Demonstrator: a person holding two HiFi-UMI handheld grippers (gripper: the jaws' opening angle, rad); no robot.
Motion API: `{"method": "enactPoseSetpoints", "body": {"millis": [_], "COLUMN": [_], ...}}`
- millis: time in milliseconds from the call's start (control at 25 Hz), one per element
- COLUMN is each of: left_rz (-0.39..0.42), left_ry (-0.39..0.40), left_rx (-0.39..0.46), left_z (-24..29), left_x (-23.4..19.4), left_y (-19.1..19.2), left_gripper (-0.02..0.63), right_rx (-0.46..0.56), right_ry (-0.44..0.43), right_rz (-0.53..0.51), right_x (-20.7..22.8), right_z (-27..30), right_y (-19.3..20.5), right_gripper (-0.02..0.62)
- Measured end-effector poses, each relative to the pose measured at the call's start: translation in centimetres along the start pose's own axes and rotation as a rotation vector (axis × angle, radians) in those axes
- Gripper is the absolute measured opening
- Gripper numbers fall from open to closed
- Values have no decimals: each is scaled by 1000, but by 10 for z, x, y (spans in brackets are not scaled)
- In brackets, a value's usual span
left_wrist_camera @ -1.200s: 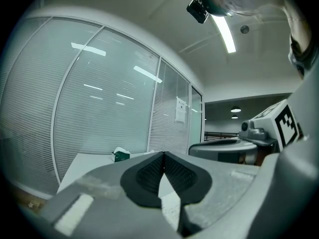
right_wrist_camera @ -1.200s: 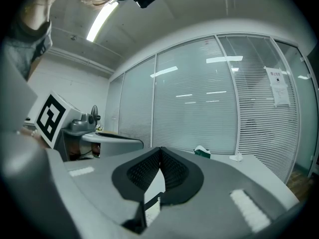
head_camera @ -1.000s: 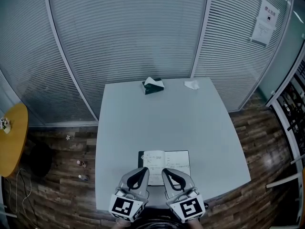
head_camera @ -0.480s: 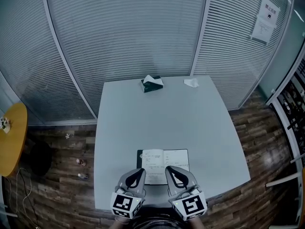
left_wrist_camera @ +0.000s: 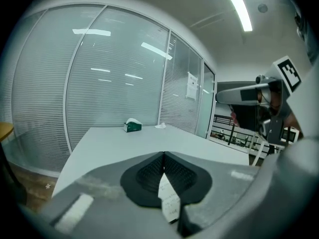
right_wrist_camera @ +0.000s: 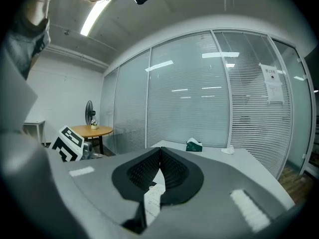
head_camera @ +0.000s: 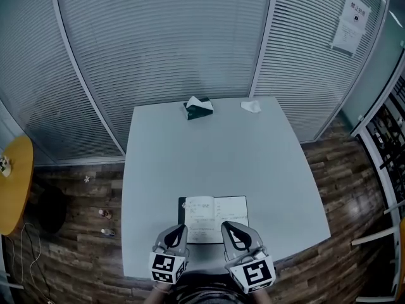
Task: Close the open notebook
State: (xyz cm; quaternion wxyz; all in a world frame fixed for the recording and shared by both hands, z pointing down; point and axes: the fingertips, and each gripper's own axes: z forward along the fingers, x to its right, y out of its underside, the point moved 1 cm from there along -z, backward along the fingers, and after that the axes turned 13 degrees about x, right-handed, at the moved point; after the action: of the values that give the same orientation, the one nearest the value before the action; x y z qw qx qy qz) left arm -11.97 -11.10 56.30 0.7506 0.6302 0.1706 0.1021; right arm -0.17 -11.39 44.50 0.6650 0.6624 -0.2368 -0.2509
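The open notebook (head_camera: pixel 213 218) lies flat on the grey table (head_camera: pixel 209 157), close to the near edge and about midway along it. Spread open, its long axis runs left to right, and the spine runs near to far down the middle. Both white pages face up with lines of handwriting on them, and the dark cover shows as a thin border along the left side.

The left gripper (head_camera: pixel 180 229) sits at the near left corner of the notebook, pointing toward the far side of the table. Its jaws are pressed together at the tips with nothing between them; in its own view a strip of written page shows below the closed pads. The right gripper (head_camera: pixel 228 225) is over the near part of the right-hand page and points the same way. Its jaws also meet at the tips and grip nothing. Whether either gripper touches the paper cannot be told.

A green tissue box (head_camera: pixel 198 106) and a crumpled white paper (head_camera: pixel 251 106) stand by the far edge of the table, well apart from the notebook
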Motion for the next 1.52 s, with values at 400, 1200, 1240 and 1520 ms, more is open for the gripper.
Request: {"method": "enactPoseSetpoints", "body": {"millis": [400,1200,1240,1520], "left_rz": [-27,-43,-42,-107], "left_ry": [-26,-75,-75,-89], "left_rx": [-129,-418,-434,-512], "left_z": [4,9,9,9], "left_x": [-9,-34,-36,-36], "left_y": [59,155,160,184], "left_gripper": [14,180,190,219], "right_rx": [-18,-54,-57,-64], "right_ry": [20,69,70,78], "right_rz": [-2,13,16,34], "right_x": [12,35,35,42], "right_z": [-7,-19,-19,-21], "right_y": [8,24,25,30], "right_gripper": [2,2,2,2]}}
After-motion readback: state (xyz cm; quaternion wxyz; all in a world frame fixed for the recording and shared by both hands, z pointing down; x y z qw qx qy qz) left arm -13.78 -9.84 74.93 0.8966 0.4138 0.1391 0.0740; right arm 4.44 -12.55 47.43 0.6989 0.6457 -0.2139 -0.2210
